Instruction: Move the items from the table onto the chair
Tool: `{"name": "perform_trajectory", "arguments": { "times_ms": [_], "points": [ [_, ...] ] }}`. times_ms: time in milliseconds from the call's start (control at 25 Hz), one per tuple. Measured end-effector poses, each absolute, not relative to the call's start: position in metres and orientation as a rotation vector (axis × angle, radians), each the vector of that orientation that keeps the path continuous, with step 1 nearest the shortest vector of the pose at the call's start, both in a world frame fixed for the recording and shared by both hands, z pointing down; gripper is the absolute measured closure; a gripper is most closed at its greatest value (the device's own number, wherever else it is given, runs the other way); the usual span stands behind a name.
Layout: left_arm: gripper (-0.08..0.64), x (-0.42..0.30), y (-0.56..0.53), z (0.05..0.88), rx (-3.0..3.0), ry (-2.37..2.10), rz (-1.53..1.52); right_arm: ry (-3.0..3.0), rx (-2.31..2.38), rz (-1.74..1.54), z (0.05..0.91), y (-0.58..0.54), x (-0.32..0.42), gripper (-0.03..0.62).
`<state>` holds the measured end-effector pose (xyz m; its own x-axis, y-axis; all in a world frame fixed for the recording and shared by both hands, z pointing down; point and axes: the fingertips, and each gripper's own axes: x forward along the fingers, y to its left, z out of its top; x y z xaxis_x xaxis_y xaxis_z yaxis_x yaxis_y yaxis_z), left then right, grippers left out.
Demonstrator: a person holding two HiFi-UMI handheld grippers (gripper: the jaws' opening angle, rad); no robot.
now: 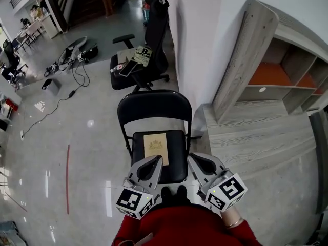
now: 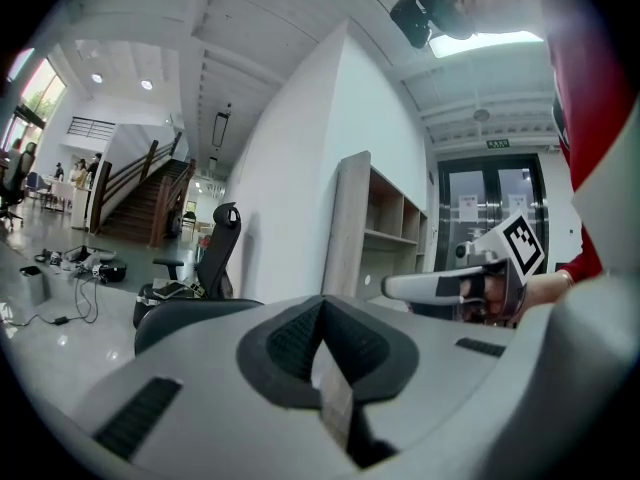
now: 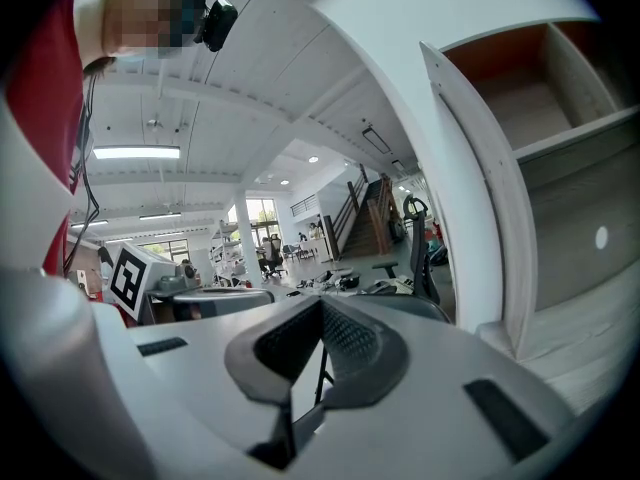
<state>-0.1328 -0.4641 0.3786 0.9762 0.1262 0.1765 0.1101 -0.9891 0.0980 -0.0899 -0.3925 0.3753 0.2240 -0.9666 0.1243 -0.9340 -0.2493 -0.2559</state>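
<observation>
1. Head view: a tan booklet (image 1: 156, 148) lies flat in the middle of the black folding chair's (image 1: 154, 109) seat, so this item is judged delivered. The left gripper (image 1: 155, 159) and right gripper (image 1: 193, 158) hang side by side over the chair's near edge, clear of the booklet. No further item shows on the visible part of the grey wood-grain table (image 1: 256, 132), right of the chair.
2. Left gripper view: the left gripper (image 2: 322, 303) has its jaws pressed together on nothing.
3. Right gripper view: the right gripper (image 3: 320, 303) likewise has its jaws together and empty. Both are judged free for another fetch.
</observation>
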Motion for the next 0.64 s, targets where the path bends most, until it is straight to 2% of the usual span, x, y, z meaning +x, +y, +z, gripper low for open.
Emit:
{"name": "perform_trajectory", "arguments": {
  "times_ms": [640],
  "points": [
    [0.552, -0.1288, -0.4712, 0.3820, 3.039, 0.130, 0.306, 1.860, -2.381, -0.371, 0.3746, -0.3913, -0.0864, 0.580]
  ]
}}
